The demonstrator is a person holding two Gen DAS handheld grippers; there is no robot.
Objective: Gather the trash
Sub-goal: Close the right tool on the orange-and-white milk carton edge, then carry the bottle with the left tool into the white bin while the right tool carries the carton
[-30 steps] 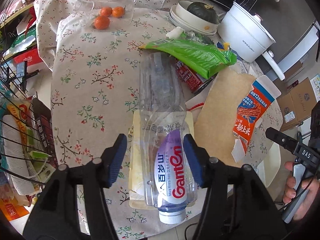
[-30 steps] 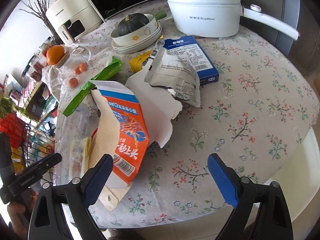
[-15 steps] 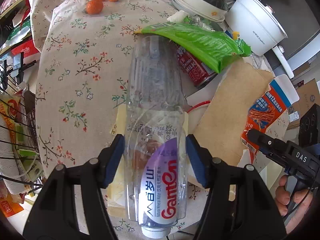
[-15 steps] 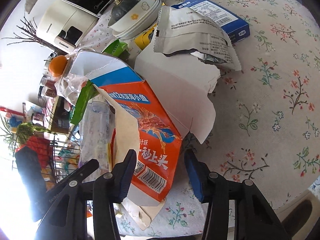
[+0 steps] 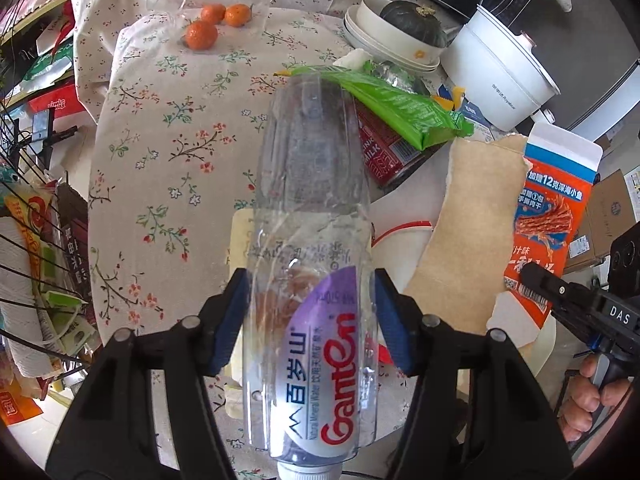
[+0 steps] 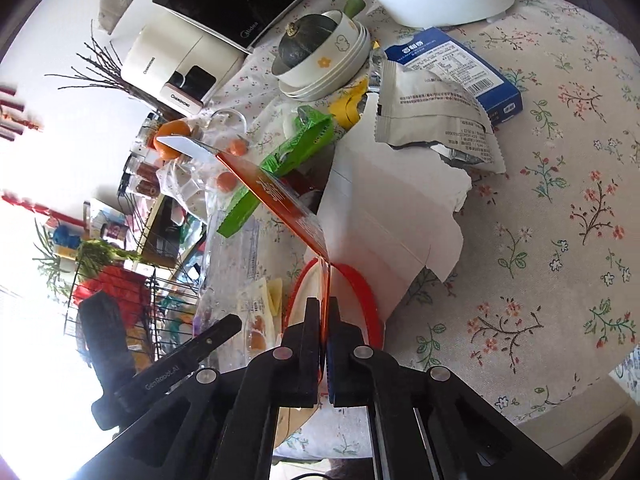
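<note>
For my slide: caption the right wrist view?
Right claw shut on orange carton, lifted edge-on above the cluttered table.

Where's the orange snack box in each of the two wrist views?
Left wrist: orange box at the right edge, upright beside the brown card.
Right wrist: orange box in the centre, seen edge-on, pinched in the right tongs.
Shared landmark: green wrapper.

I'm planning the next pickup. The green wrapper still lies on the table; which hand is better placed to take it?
Neither is free: the left gripper clamps the water bottle, the right gripper the orange carton. Probably left, once emptied: the green wrapper lies straight ahead.
</note>
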